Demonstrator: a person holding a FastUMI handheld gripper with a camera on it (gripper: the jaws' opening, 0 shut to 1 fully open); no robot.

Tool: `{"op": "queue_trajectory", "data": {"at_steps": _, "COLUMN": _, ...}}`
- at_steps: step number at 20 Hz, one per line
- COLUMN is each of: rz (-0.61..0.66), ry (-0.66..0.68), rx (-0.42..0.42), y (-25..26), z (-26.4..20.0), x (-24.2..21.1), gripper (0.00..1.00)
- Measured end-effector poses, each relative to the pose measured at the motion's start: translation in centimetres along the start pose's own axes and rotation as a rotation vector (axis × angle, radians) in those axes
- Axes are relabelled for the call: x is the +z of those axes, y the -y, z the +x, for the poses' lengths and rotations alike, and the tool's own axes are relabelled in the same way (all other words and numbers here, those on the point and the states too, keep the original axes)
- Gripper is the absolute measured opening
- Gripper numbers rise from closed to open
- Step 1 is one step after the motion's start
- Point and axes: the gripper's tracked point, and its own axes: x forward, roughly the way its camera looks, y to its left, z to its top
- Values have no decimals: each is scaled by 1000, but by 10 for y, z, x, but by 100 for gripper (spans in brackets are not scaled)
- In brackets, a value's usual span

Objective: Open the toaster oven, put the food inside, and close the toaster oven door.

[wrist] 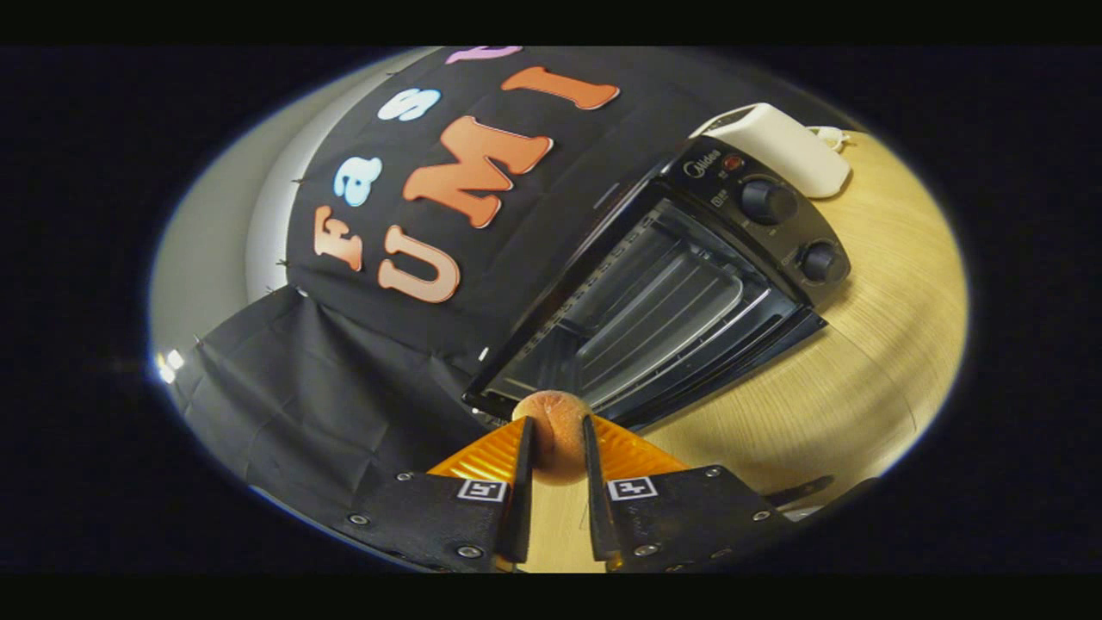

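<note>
A round tan piece of food (555, 422), like a small bun or peach, sits clamped between my two fingers, and my gripper (555, 424) is shut on it. Just beyond the fingers stands the black toaster oven (680, 284), tilted in the view, with its door (732, 366) folded down open. Inside I see a metal tray (663, 310) and rack. Two black knobs (768, 202) sit on the control panel at the oven's right side. The food hangs in front of the oven's near left corner, above the wooden table (861, 362).
A white box-shaped device (788, 142) with a cable stands behind the oven's control panel. Black cloth wall hangs behind and to the left of the oven. Bare wooden tabletop stretches in front of the open door and to the right.
</note>
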Motion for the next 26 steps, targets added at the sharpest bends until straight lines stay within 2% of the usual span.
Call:
{"op": "queue_trajectory", "data": {"at_steps": 5, "rz": -14, "ry": 37, "rx": -52, "y": 5, "z": 38, "x": 19, "gripper": 28}}
{"op": "queue_trajectory", "data": {"at_steps": 9, "rz": -43, "ry": 97, "rx": -56, "y": 5, "z": 66, "x": 32, "gripper": 28}}
{"op": "queue_trajectory", "data": {"at_steps": 16, "rz": -53, "ry": 155, "rx": -78, "y": 13, "z": 94, "x": 43, "gripper": 28}}
{"op": "queue_trajectory", "data": {"at_steps": 19, "rz": -112, "ry": 194, "rx": -111, "y": 16, "z": 96, "x": 52, "gripper": 29}}
{"op": "queue_trajectory", "data": {"at_steps": 21, "rz": -135, "ry": 188, "rx": -130, "y": 18, "z": 95, "x": 48, "gripper": 38}}
{"op": "queue_trajectory", "data": {"at_steps": 26, "rz": -279, "ry": 206, "rx": -200, "y": 27, "z": 91, "x": 50, "gripper": 69}}
